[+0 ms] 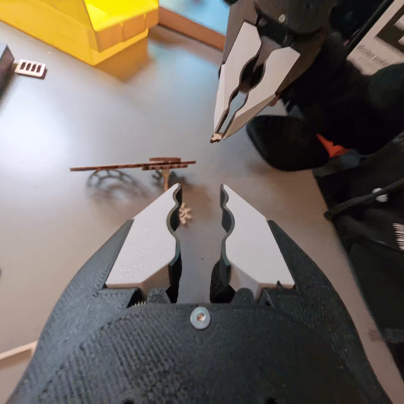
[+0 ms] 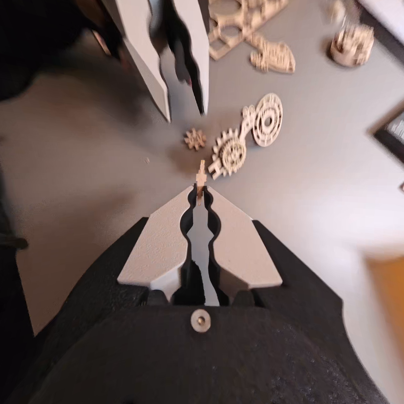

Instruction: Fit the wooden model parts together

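In the right wrist view my right gripper [image 2: 199, 188] is shut on a small wooden pin [image 2: 200, 175] that sticks forward from the fingertips, above the grey table [image 2: 87, 153]. The left wrist view shows the same pin [image 1: 216, 138] at that gripper's tips [image 1: 220, 133]. My left gripper [image 1: 200, 188] is open with nothing between its pads. A small wooden gear [image 1: 184, 213] lies on the table by its left finger. It also shows in the right wrist view [image 2: 194, 138], just below the open left gripper [image 2: 185, 113]. A flat wooden gear assembly [image 2: 247, 135] lies to the right of it and appears edge-on in the left wrist view [image 1: 131, 165].
A yellow bin [image 1: 87, 28] stands at the far left, with a small slotted dark piece [image 1: 30, 68] near it. More wooden parts [image 2: 240, 26] [image 2: 272, 58] and a round wooden drum [image 2: 349, 47] lie at the far right. A person's dark clothing [image 1: 349, 131] fills the right side. Tip to tip, the grippers are about 7 centimetres apart. It is some 5 centimetres from my left tips to the small wooden gear [image 1: 184, 213]. Look for it in the right wrist view [image 2: 190, 142] too.
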Demonstrator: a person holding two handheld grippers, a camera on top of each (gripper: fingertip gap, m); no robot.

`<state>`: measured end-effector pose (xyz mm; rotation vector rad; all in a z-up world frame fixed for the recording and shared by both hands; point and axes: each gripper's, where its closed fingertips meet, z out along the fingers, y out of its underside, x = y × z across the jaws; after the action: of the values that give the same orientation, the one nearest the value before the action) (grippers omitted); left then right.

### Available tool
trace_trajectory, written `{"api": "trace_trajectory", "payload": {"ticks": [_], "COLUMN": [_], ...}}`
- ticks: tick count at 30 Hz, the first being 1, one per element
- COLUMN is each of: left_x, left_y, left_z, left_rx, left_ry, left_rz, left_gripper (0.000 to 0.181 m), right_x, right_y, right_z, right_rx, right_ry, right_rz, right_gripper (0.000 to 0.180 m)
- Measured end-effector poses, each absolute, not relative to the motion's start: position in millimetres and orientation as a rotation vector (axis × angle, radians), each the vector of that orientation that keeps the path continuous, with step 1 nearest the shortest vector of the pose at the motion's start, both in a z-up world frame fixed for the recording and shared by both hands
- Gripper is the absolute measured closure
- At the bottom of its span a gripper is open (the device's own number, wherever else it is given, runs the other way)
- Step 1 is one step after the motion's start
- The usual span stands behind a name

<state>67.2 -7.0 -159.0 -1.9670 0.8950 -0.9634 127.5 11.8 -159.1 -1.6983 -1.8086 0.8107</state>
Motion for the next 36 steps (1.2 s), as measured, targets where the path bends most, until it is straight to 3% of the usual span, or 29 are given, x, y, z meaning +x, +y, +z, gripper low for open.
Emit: {"api": "trace_trajectory", "payload": {"ticks": [8,16,20,24,32,36], "left_x": [73,69,73,62,38,38], "left_y": [-27,-30,-28,-20,-8,-3], "left_z": [-81,-68,-64,-58,-55,-79], "left_rx": [-1.567,-1.461,-1.434,-1.425,-1.448,-1.601], "left_ry": [0.721,0.723,0.712,0.635,0.589,0.727], "left_rz": [-1.437,-1.441,-1.394,-1.368,-1.27,-1.021], "left_gripper": [0.157,0.152,0.159,0.181,0.181,0.18], "right_x": [75,45,35,31,37,41], "right_y": [-20,-24,-22,-18,-6,-6], "right_z": [-88,-40,-40,-43,-48,-52], "right_rx": [-1.321,-1.218,-1.233,-1.215,-1.225,-1.22], "right_ry": [-1.63,-1.284,-1.131,-1.073,-1.025,-1.156], "right_rz": [1.123,1.539,1.676,1.711,1.754,1.685], "right_gripper": [0.176,0.177,0.176,0.177,0.18,0.159]}}
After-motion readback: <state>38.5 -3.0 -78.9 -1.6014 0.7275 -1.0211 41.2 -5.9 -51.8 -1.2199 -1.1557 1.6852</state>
